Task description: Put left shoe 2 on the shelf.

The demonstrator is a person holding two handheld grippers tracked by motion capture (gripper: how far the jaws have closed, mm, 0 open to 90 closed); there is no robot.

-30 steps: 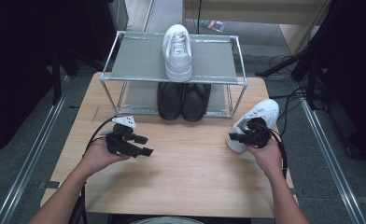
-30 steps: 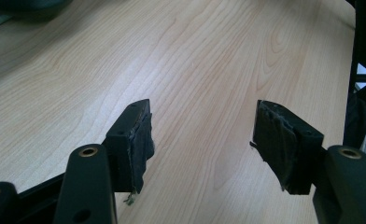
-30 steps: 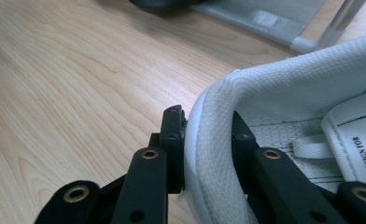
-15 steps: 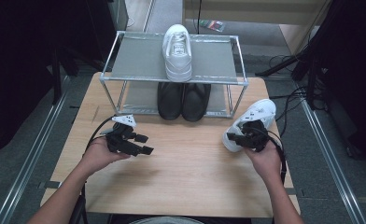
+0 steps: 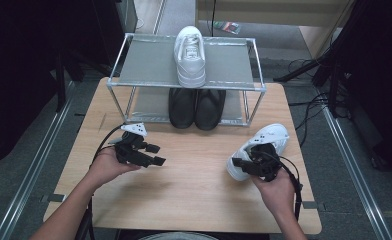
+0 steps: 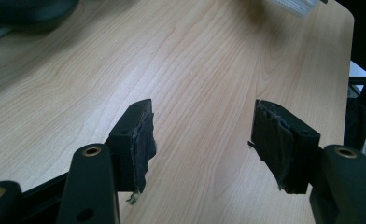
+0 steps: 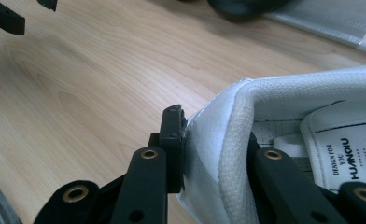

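Observation:
My right gripper is shut on a white sneaker at the table's right side. It holds the shoe tilted, toe toward the far right. In the right gripper view one jaw presses the outside of the padded collar and the other sits inside the white sneaker, with my right gripper clamped on that wall. My left gripper hovers over the table's left half, open with nothing between its jaws. Bare wood lies beneath my left gripper.
A metal two-tier rack stands at the back of the wooden table. A matching white sneaker sits on its top shelf, and a pair of black shoes sits below. Cables trail off the table's right edge.
My right gripper has carried the white sneaker leftward and nearer to the person, lifting it slightly. The left hand has stayed in place.

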